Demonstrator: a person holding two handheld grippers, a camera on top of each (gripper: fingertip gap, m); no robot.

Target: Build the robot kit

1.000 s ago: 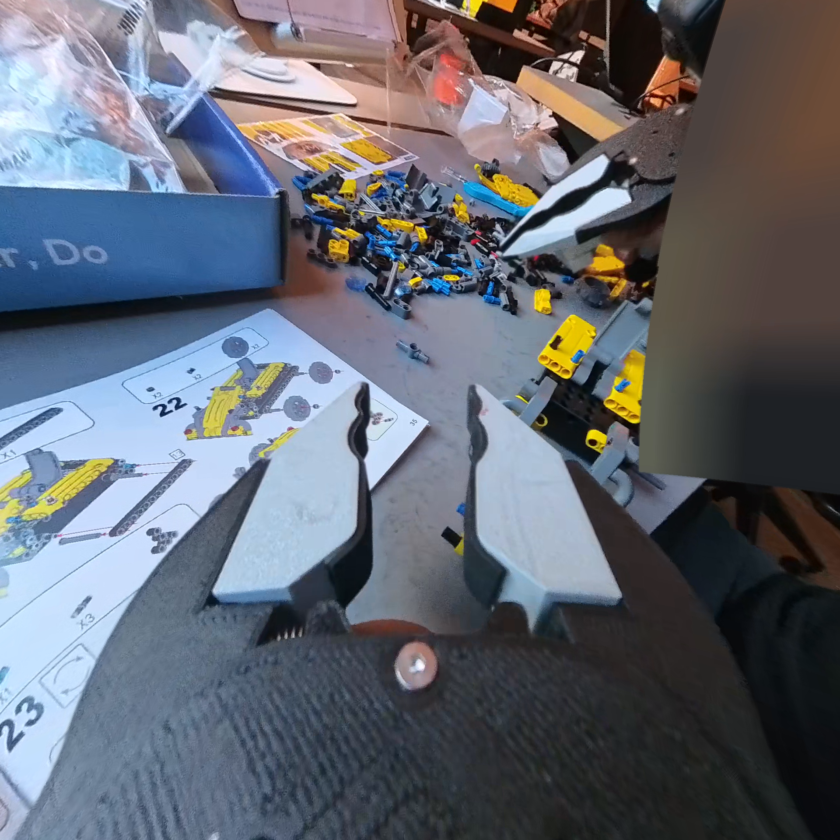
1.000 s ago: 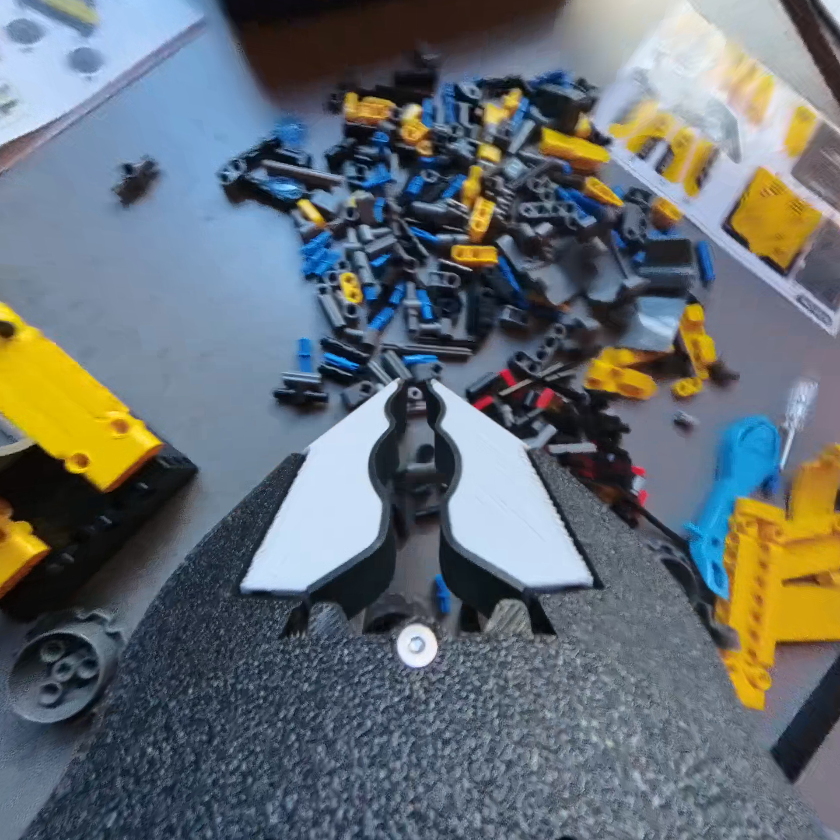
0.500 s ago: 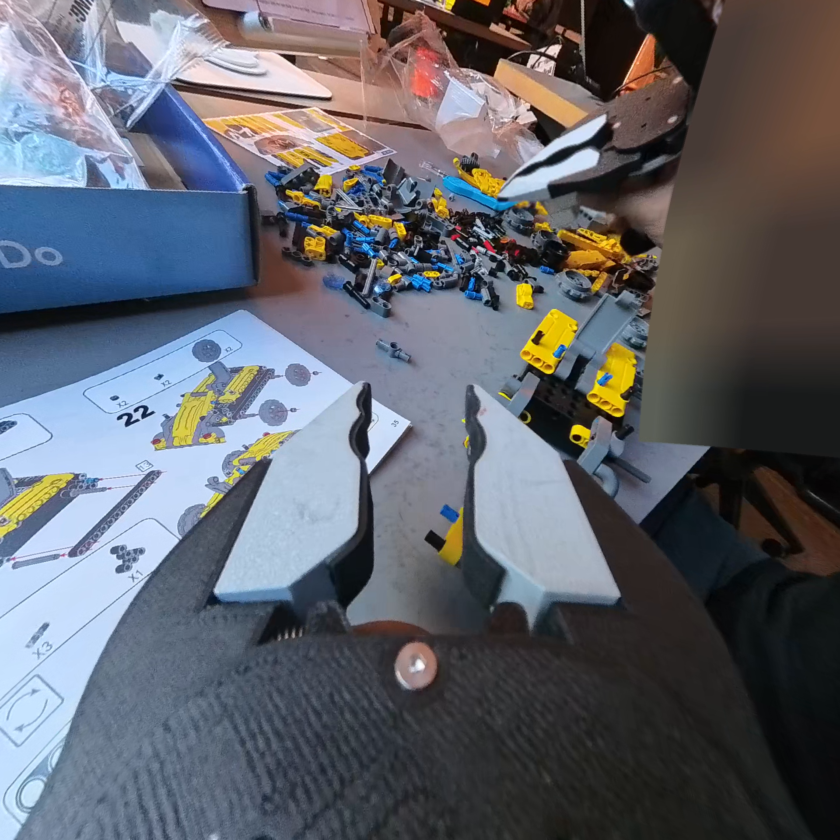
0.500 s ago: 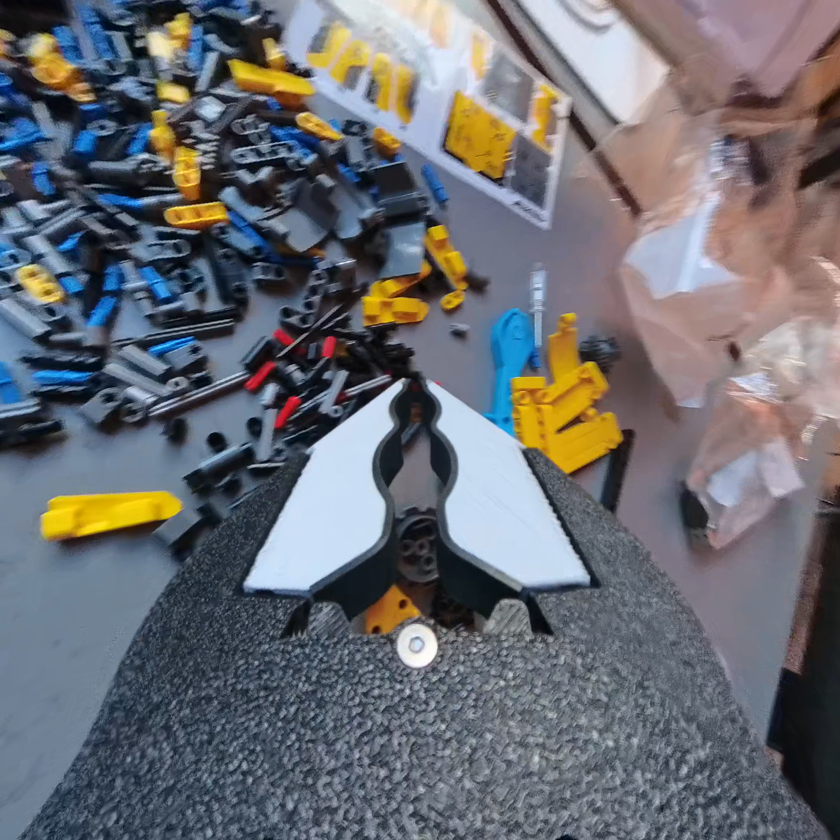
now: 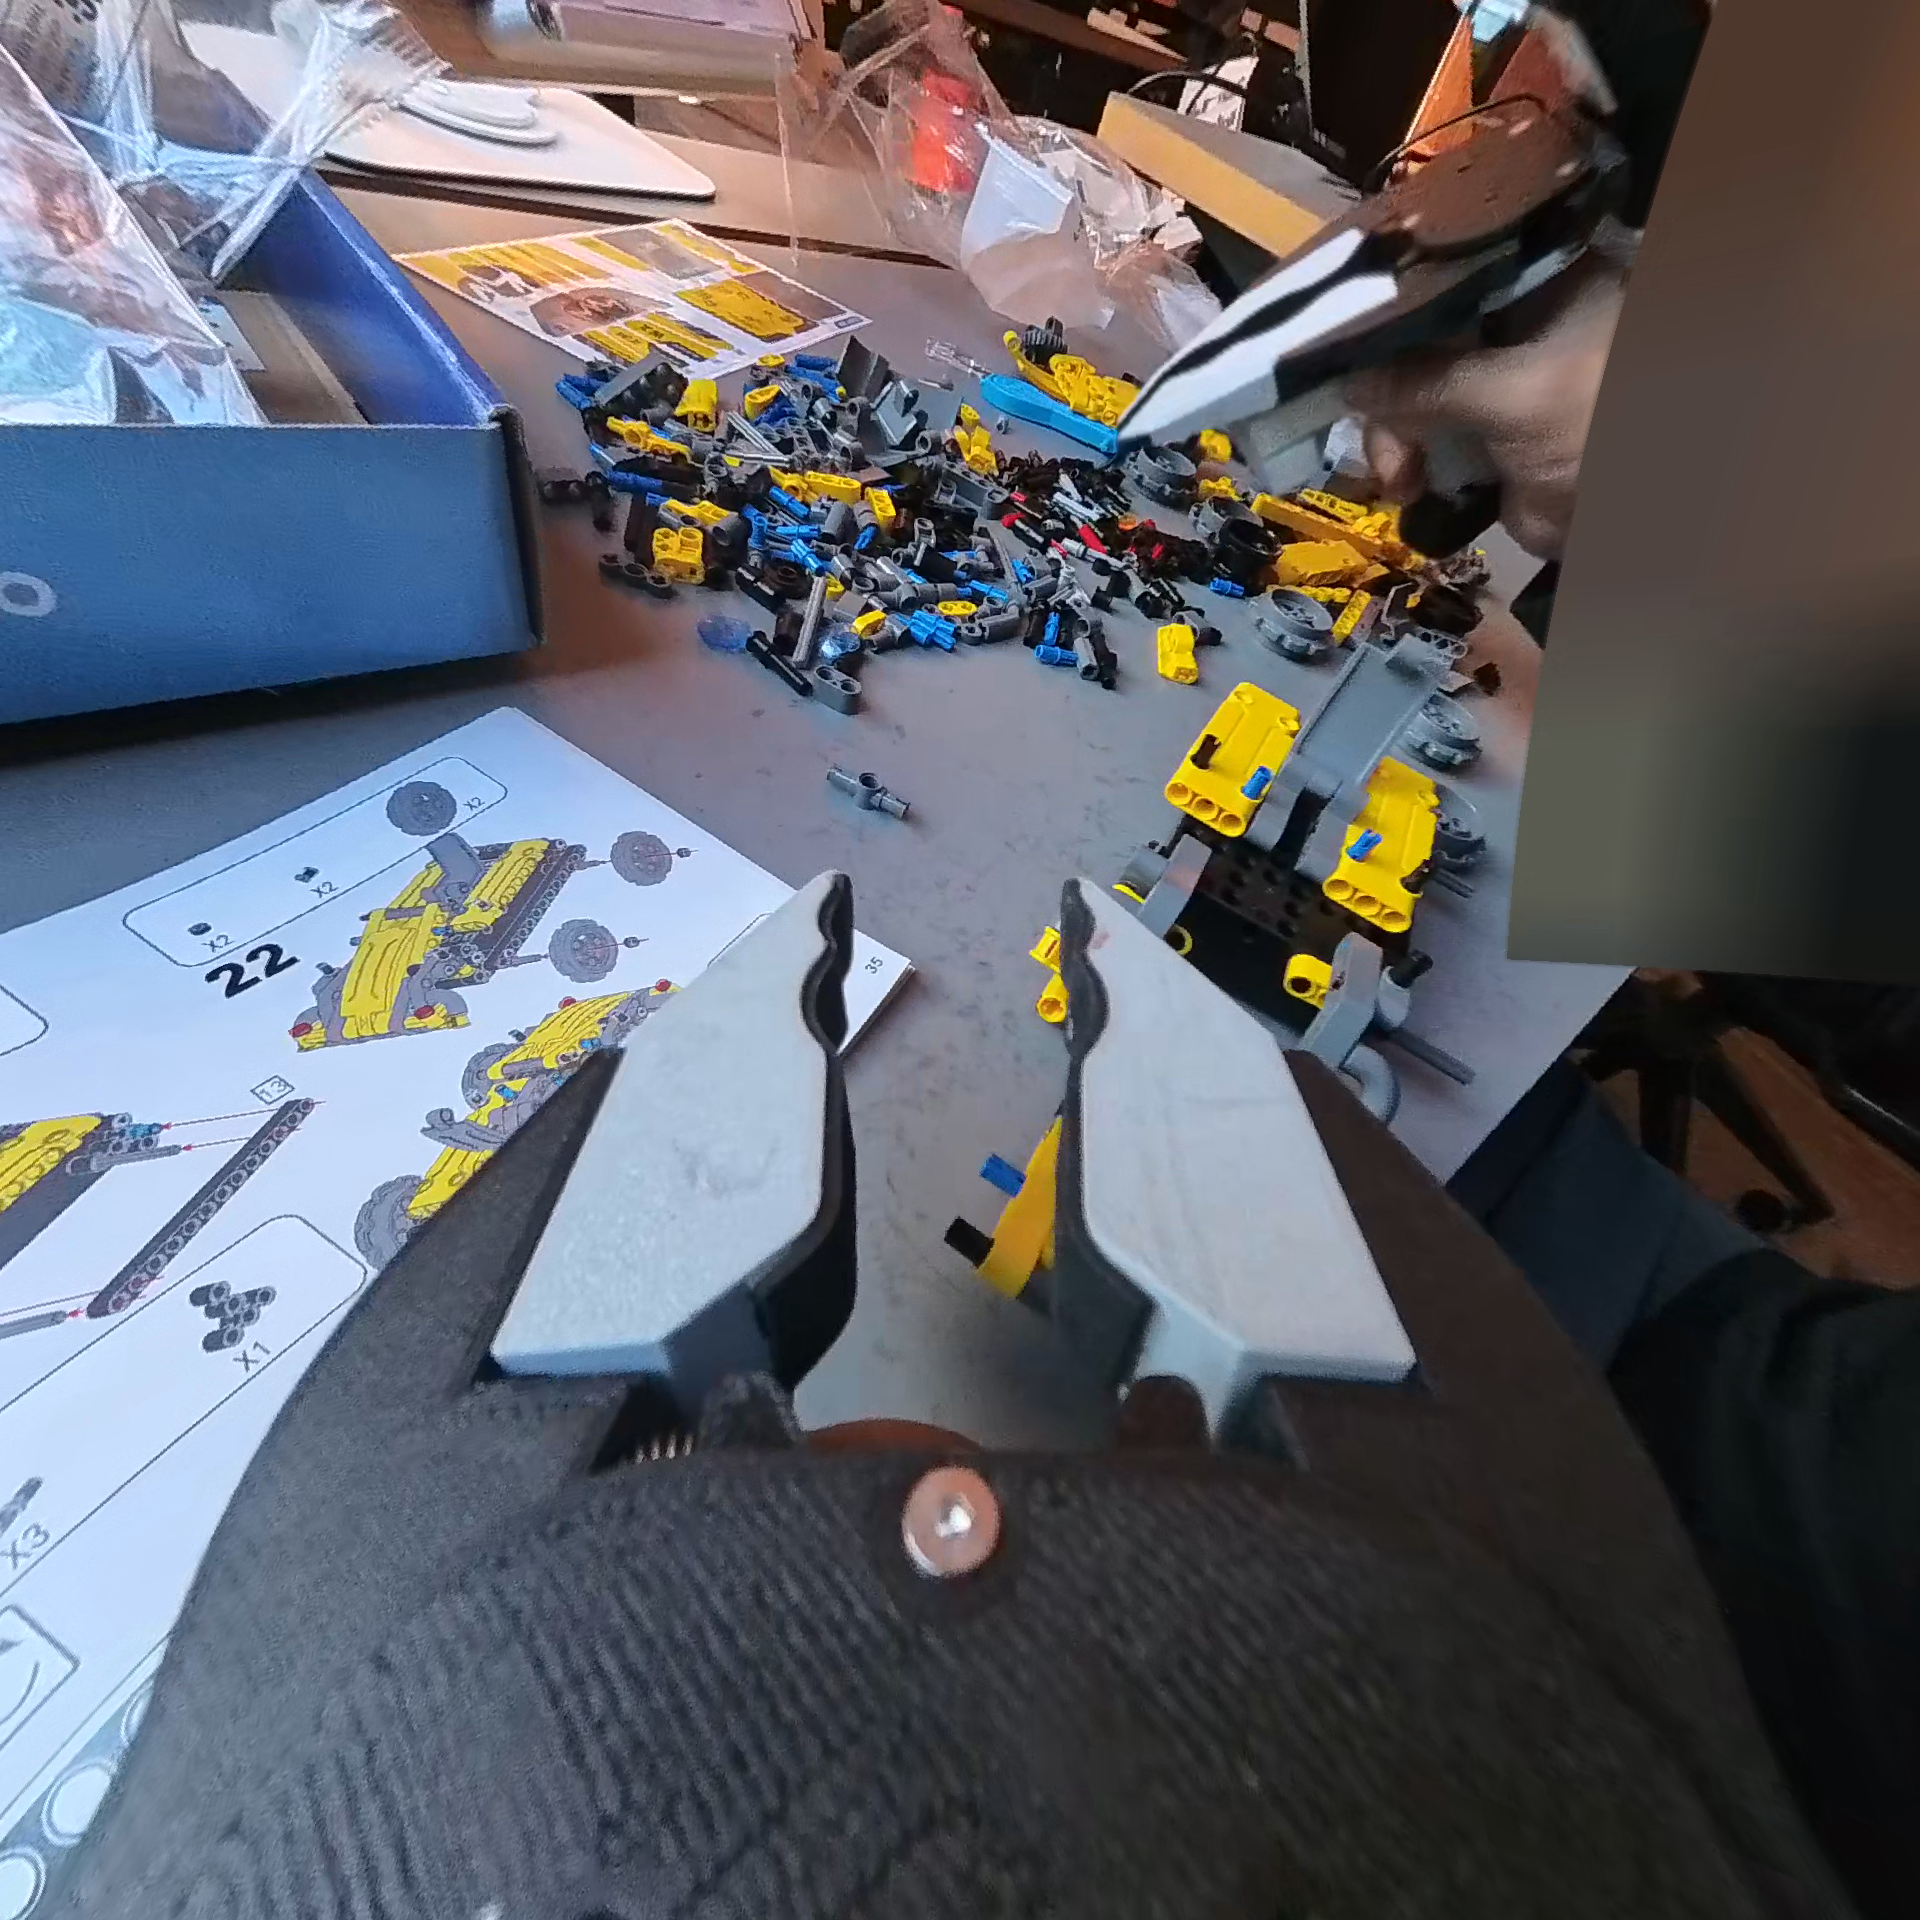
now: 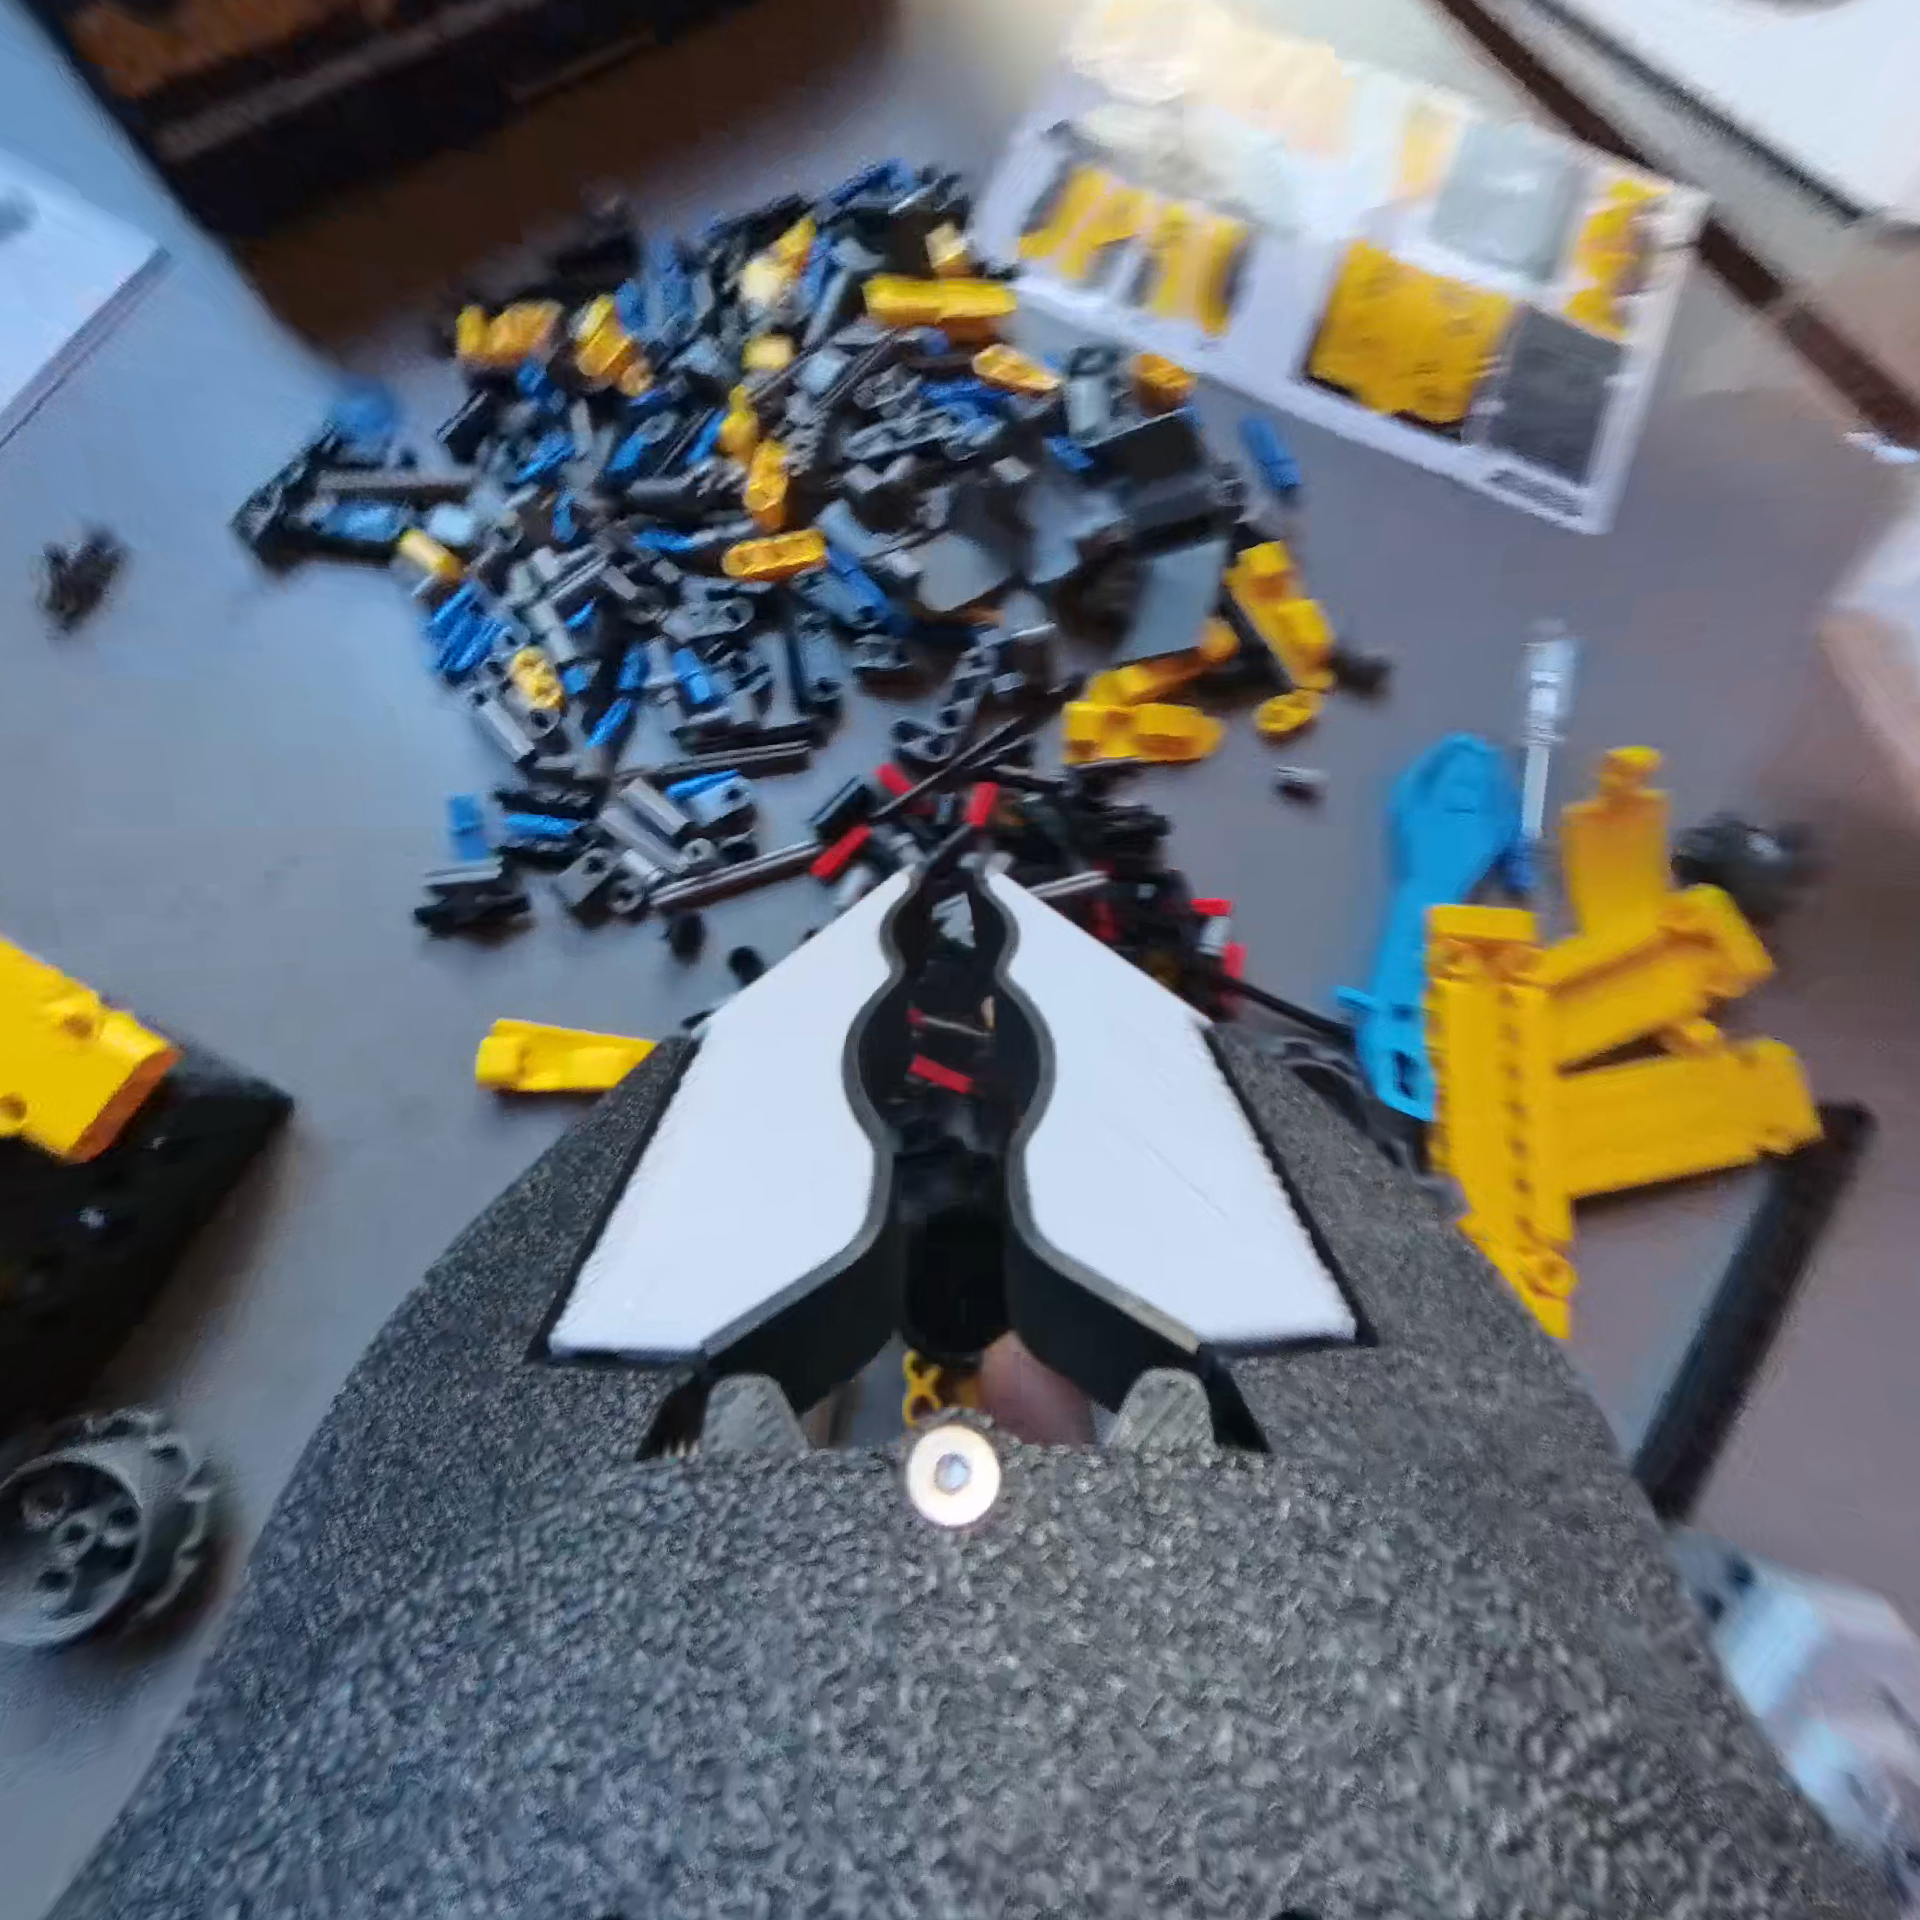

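Printed instruction booklet (image 5: 343, 997) beside left gripper (image 5: 951, 920)

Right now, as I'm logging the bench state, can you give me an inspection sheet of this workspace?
Surface: grey table, scuffed.
Job's things: pile of loose pieces; partly built model; open booklet; yellow frame; blue tool.
Clutter: blue box; plastic bags; leaflet.
Grippers: left tongs open, above the table beside the booklet; right tongs shut, over the pile's black and red pieces.
Cables: nothing seen on the table.
Surroundings: person's dark sleeve; other benches behind.
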